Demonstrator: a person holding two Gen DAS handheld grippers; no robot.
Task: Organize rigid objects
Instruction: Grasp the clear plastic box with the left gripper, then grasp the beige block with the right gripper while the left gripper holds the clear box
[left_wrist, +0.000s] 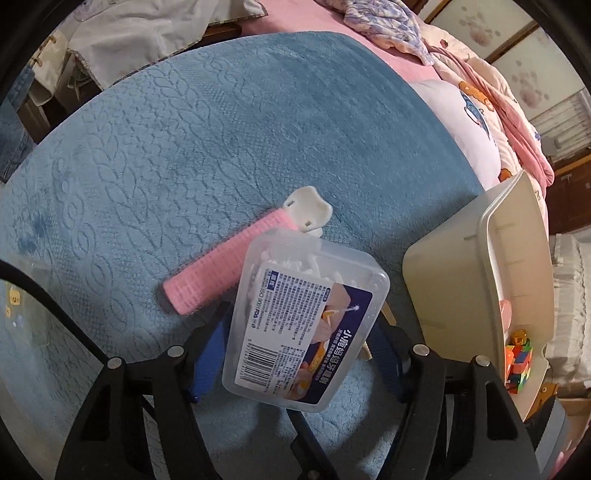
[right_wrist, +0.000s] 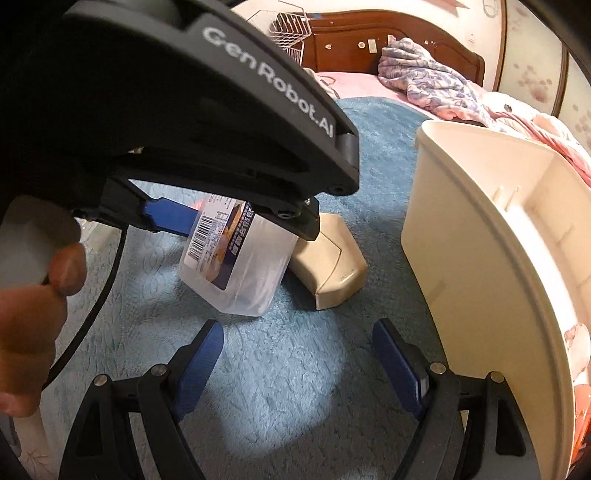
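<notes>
A clear plastic box of floss picks (left_wrist: 295, 325) with a printed label stands tilted between the blue pads of my left gripper (left_wrist: 301, 317), which is shut on its two sides. In the right wrist view the same box (right_wrist: 236, 266) hangs under the left gripper's black housing (right_wrist: 229, 122), its lower corner at the blue blanket (right_wrist: 295, 387). My right gripper (right_wrist: 299, 343) hovers over the blanket just in front of the box, open with nothing between its fingers.
A pink hair roller (left_wrist: 218, 258) and a white plastic clip (left_wrist: 308, 210) lie beyond the box. A beige case (right_wrist: 328, 266) lies behind it. A cream bin (left_wrist: 480, 295) at the right holds a coloured cube (left_wrist: 519, 354). A person's hand (right_wrist: 33, 295) is at the left.
</notes>
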